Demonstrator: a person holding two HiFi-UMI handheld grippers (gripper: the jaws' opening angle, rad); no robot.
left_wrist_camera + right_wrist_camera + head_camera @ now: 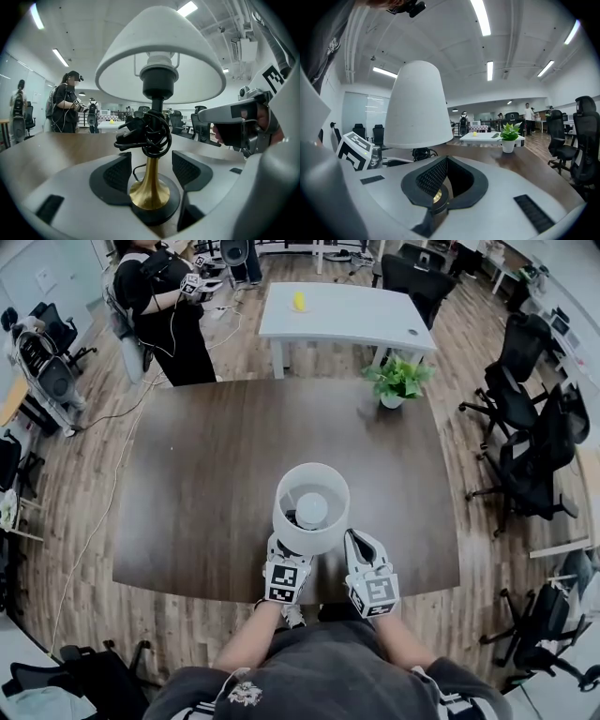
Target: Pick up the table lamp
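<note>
The left gripper (151, 163) stands with its jaws wide apart on either side of the table lamp (311, 507), the brass stem (150, 180) between the two pads (115, 172) with a gap on each side, so nothing is gripped. The right gripper (447, 161), just to the right of the lamp, has its jaws drawn together at the tips and is empty; a sliver of the lamp's round black base (161, 213) shows low behind those tips. The lamp stands upright on the dark wooden table (206, 484), close to the near edge, its white shade (417, 105) above both grippers. A black cord (149, 133) is bundled round the stem just under the shade. Beyond the lamp, toward the far right corner, sits a potted plant (398, 381). Farther behind the lamp is a white table (347, 310), and off to the lamp's far left stands a person in black (164, 306)
</note>
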